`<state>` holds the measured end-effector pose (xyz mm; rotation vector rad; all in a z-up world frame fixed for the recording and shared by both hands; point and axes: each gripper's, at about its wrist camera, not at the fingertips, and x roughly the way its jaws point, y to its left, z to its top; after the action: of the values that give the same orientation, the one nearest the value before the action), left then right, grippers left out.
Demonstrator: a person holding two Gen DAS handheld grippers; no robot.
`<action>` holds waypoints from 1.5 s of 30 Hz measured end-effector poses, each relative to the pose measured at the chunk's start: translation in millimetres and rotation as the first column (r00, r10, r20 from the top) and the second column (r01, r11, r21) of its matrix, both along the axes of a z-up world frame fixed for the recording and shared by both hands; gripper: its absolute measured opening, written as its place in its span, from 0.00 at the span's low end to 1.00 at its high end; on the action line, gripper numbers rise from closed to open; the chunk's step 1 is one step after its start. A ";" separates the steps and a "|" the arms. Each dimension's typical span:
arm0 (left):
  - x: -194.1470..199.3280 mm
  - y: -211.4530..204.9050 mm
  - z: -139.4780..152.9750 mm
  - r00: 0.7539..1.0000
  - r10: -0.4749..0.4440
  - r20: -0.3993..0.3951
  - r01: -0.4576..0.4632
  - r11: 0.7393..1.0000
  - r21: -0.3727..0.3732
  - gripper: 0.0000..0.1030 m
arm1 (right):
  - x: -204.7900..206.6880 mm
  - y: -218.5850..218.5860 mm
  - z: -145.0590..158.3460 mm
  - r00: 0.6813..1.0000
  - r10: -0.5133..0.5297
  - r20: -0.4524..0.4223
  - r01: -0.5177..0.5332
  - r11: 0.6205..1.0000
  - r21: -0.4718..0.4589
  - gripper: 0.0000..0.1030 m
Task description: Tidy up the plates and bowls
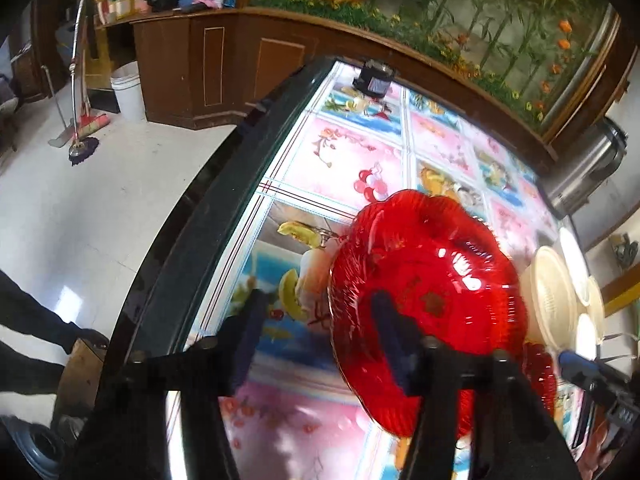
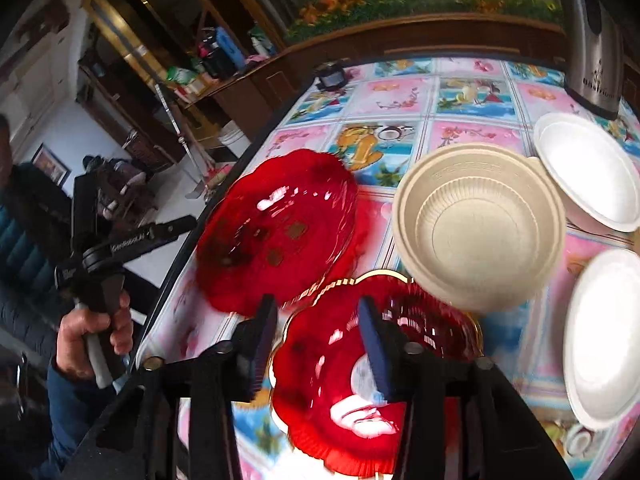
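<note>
A ribbed red plate lies on the table near its left edge. My left gripper hangs over the plate's left rim, one finger outside it and the other above its inside. The jaws stand apart and press on nothing. In the right wrist view the same red plate sits beside a gold-rimmed red plate. My right gripper is open over that second plate's left side. Stacked beige bowls stand to the right. Further right are two white foam bowls.
The table has a glass top over a cartoon cloth and a dark edge. A steel urn stands at the far right and a small black object at the far end. A hand holds the left gripper.
</note>
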<state>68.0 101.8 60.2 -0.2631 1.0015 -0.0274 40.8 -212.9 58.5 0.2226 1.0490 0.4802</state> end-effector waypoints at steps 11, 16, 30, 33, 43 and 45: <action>23.7 -9.1 -18.5 0.997 -0.048 -0.057 0.046 0.998 -0.034 0.36 | 34.8 7.9 -22.2 0.997 -0.049 -0.058 0.049 0.999 0.012 0.31; 32.1 -13.4 -28.2 0.995 -0.061 -0.077 0.057 0.997 -0.050 0.16 | 48.0 13.8 -36.4 0.995 -0.065 -0.082 0.065 0.998 0.001 0.31; -5.4 -4.1 -20.2 0.999 -0.005 -0.041 0.002 0.997 -0.071 0.13 | 41.5 25.4 -36.0 0.996 -0.046 -0.073 0.048 0.999 0.023 0.15; -20.8 2.0 -17.3 0.999 0.017 -0.029 -0.020 0.995 -0.102 0.13 | 31.6 29.6 -29.1 0.998 -0.023 -0.058 0.024 0.999 0.030 0.15; -89.7 9.4 -4.0 0.996 0.079 0.041 -0.075 0.992 -0.103 0.18 | -5.7 41.6 -34.1 0.996 0.049 -0.080 -0.044 0.997 0.063 0.15; -101.2 10.2 -4.0 0.996 0.083 0.043 -0.079 0.992 -0.102 0.18 | -14.8 42.1 -34.1 0.995 0.065 -0.078 -0.059 0.996 0.070 0.15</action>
<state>-33.2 112.1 56.2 -0.3936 0.9432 -0.0102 26.0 -170.8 24.4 0.2716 1.1218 0.5670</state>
